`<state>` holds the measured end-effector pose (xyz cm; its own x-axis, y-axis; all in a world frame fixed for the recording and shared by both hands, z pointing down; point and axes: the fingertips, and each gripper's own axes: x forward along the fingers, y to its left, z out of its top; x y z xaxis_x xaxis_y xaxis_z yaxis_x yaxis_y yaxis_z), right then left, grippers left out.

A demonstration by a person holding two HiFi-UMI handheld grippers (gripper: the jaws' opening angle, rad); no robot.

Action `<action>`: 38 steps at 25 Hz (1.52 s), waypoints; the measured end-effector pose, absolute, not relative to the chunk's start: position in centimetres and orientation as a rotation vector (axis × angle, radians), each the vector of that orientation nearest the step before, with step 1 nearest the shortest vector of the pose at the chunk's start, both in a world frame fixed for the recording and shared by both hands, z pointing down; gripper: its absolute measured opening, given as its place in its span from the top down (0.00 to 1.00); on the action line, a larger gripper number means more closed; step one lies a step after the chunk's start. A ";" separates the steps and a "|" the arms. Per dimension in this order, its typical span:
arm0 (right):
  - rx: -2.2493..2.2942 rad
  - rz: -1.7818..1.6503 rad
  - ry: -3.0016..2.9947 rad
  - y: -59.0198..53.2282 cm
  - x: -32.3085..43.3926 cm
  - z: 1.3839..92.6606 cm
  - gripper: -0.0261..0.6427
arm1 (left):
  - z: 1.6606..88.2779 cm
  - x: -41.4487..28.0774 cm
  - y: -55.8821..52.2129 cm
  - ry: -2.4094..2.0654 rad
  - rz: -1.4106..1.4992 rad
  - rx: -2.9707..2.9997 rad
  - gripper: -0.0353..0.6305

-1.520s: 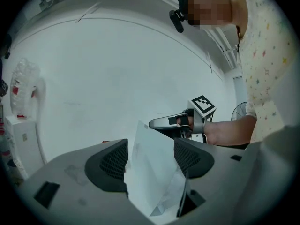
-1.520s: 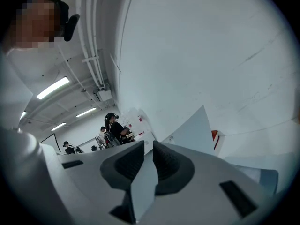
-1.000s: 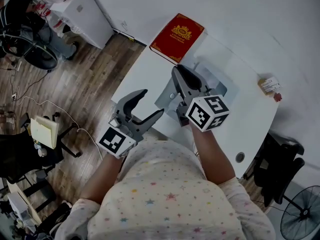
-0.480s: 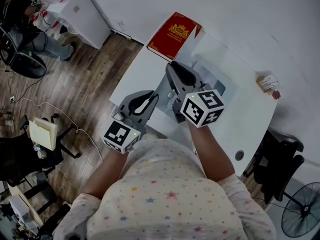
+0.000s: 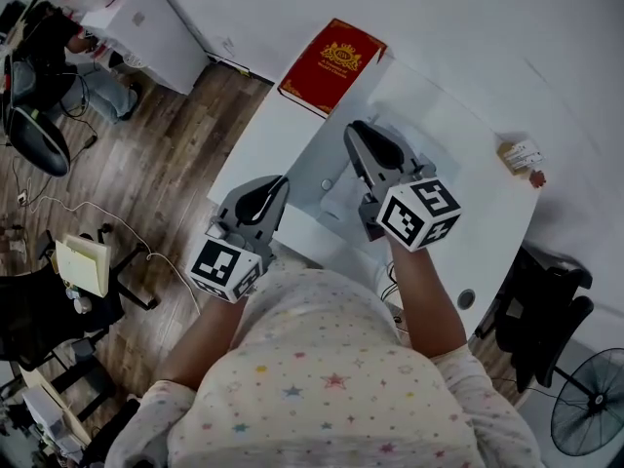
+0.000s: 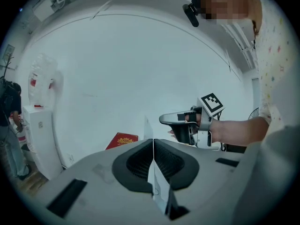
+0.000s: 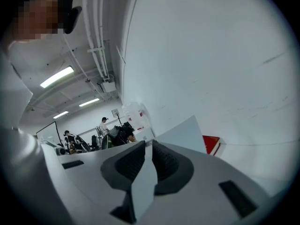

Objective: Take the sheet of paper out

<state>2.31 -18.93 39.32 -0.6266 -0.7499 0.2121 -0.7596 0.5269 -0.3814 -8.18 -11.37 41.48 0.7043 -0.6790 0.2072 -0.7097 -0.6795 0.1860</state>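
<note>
The left gripper [image 5: 276,188], its jaws having just been closing, is pinching the pale sleeve [image 5: 327,164] at the tabletop's [image 5: 458,203] near left edge, while the right gripper [image 5: 356,136] is clamping the sheet of paper [image 7: 185,132], so pulling out probably can begin.
</note>
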 end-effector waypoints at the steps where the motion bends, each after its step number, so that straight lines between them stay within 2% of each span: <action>1: 1.354 0.704 -2.693 -19.1 3.3 40.2 0.89 | 41.6 -8.4 -11.5 -1.115 0.173 2.653 0.92; 7: 1.359 0.757 -2.453 -19.2 7.2 48.1 0.83 | 42.1 -9.3 -11.9 -1.152 0.169 2.609 0.92; 14: 1.294 0.791 -2.251 -18.3 6.9 56.1 0.74 | 42.6 -10.1 -12.0 -1.186 0.127 2.535 0.92; 24: 1.418 0.725 -1.943 -20.2 9.0 63.0 0.54 | 43.7 -11.7 -12.4 -1.245 0.153 2.475 0.92; 28: 1.455 0.757 -1.909 -20.9 9.1 63.9 0.54 | 44.0 -12.0 -12.5 -1.260 0.172 2.469 0.92; 31: 1.498 0.759 -1.894 -21.9 9.2 63.8 0.62 | 44.4 -12.5 -12.6 -1.279 0.186 2.454 0.92; 38: 1.513 0.774 -1.821 -22.7 9.6 65.6 0.64 | 45.0 -13.0 -13.1 -1.291 0.204 2.446 0.92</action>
